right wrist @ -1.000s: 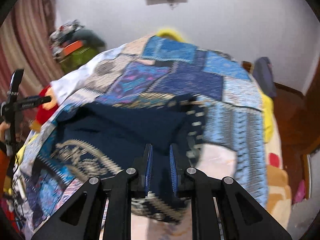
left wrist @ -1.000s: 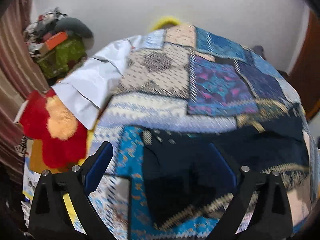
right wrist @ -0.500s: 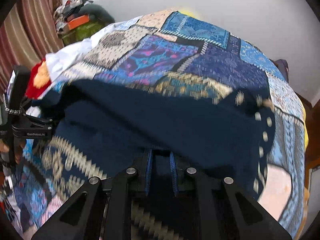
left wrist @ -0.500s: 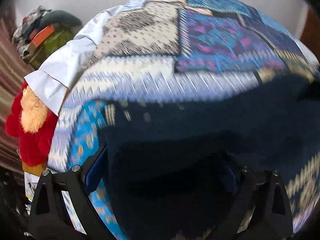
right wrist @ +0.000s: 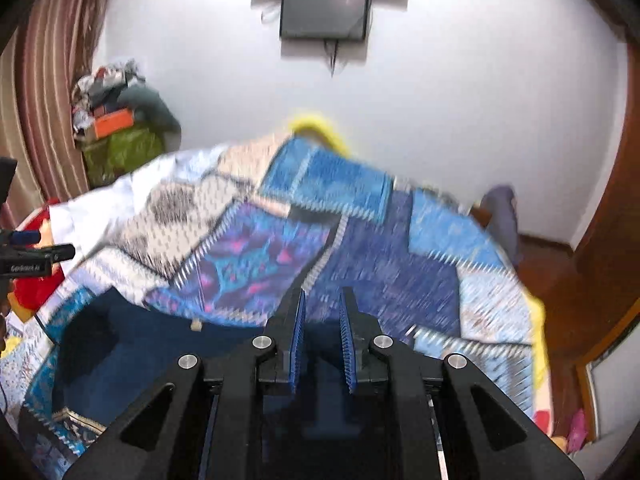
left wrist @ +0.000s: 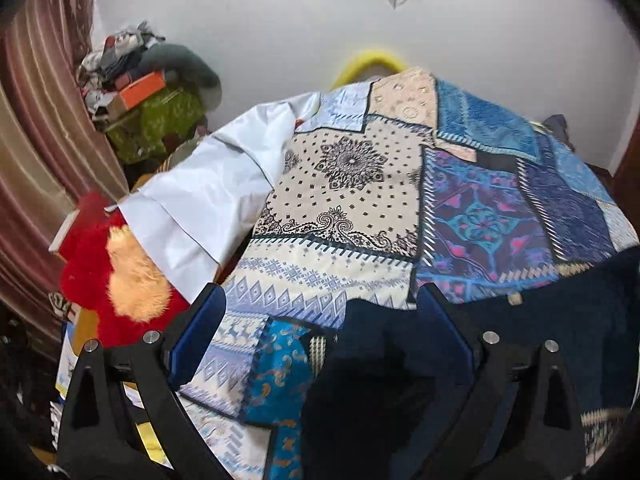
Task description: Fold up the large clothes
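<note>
While the left wrist view looks over the patchwork bedspread (left wrist: 340, 208), the left gripper (left wrist: 320, 320) stands wide apart above the dark navy garment (left wrist: 520, 344) lying on it. From the right wrist, the right gripper (right wrist: 322, 332) is nearly closed, pinching navy cloth; a small white label at the left edge is unreadable.

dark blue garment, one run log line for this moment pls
stage: mid-fold | dark blue garment: on patchwork bedspread | right hand-held gripper: shut on dark blue garment | left hand-held gripper: open over garment
</note>
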The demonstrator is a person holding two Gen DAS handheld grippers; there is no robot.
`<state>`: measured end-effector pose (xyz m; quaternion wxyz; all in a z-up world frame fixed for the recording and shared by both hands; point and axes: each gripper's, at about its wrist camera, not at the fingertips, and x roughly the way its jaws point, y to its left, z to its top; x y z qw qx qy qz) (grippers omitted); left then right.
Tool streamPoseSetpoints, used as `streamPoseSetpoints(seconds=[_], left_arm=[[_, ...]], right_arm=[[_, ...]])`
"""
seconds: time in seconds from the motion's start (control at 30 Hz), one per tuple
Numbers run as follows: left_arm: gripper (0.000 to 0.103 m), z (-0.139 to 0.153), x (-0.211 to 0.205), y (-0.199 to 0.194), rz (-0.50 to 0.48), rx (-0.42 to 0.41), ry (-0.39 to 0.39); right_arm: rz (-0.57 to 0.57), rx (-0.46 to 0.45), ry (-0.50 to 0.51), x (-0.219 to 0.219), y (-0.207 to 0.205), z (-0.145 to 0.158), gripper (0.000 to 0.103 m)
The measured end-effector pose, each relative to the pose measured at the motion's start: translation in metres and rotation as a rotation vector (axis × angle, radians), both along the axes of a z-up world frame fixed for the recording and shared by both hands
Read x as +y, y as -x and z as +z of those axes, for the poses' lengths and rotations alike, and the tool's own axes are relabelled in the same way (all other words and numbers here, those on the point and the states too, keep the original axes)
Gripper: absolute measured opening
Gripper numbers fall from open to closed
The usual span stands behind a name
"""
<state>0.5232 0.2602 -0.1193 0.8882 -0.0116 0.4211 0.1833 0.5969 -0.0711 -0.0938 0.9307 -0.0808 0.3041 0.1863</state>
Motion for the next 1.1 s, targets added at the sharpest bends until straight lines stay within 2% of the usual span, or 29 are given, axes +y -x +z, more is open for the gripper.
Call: streamPoseSetpoints(seconds=[0.1, 0.17, 0.23, 0.27, 0.37, 0.5, 0.57, 0.6, 0.67, 0.73, 0.77, 0.8, 0.83, 0.87, 0.9, 1.0, 1.1], left_arm=[[0.097, -0.002, -0.009, 0.022, -0.068, 0.026, 0.003], [0.097, -0.014, -0.019, 0.04, -0.134, 0.061, -0.003], [0.098, -0.03, -0.027, 0.051, -0.171, 0.1, -0.009], [0.098, -0.044, -0.031, 0.06, -0.196, 0.131, -0.007], [0.098, -0.08, -0.038, 0.079, -0.213, 0.204, 0.01], [0.098, -0.128, -0.028, 0.086, -0.15, 0.288, 0.055], [0.101, -0.144, -0.021, 0.086, -0.115, 0.304, 0.074], [0.103, -0.145, -0.022, 0.088, -0.12, 0.283, 0.061], [0.103, -0.147, -0.029, 0.091, -0.139, 0.274, -0.006], [0.103, -0.148, -0.036, 0.094, -0.153, 0.283, -0.069], [0.103, -0.149, -0.037, 0.096, -0.153, 0.286, -0.092], [0.103, -0.152, -0.037, 0.099, -0.15, 0.294, -0.127], [0.103, -0.154, -0.037, 0.103, -0.151, 0.295, -0.149], [0.103, -0.155, -0.037, 0.107, -0.154, 0.291, -0.171], [0.103, -0.155, -0.038, 0.111, -0.151, 0.288, -0.191], [0.103, -0.154, -0.037, 0.125, -0.129, 0.289, -0.24], [0.103, -0.147, -0.029, 0.137, -0.095, 0.283, -0.238]], right_arm=[[0.072, 0.063, -0.055, -0.007, 0.017, 0.016, 0.012], [0.127, 0.114, -0.071, -0.008, 0.029, 0.014, 0.012], [0.189, 0.167, -0.044, -0.003, 0.048, 0.002, 0.012], [0.21, 0.185, -0.019, 0.001, 0.057, -0.006, 0.012], [0.253, 0.222, 0.136, 0.017, 0.082, -0.045, 0.012], [0.221, 0.255, 0.401, 0.032, 0.1, -0.112, 0.012], [0.216, 0.177, 0.448, 0.03, 0.11, -0.126, 0.012], [0.213, 0.144, 0.466, 0.03, 0.114, -0.126, 0.012], [0.147, 0.077, 0.564, 0.027, 0.119, -0.131, 0.012], [0.147, 0.094, 0.533, 0.016, 0.118, -0.131, 0.012], [0.142, 0.11, 0.514, 0.009, 0.115, -0.13, 0.019], [0.122, 0.125, 0.494, 0.001, 0.111, -0.128, 0.047], [0.079, 0.11, 0.493, -0.008, 0.108, -0.125, 0.067], [0.03, 0.085, 0.492, -0.019, 0.105, -0.122, 0.097], [0.018, 0.093, 0.466, -0.031, 0.1, -0.119, 0.1], [-0.013, 0.278, 0.309, -0.081, 0.08, -0.124, 0.1], [-0.077, 0.375, 0.193, -0.128, 0.076, -0.127, 0.1]])
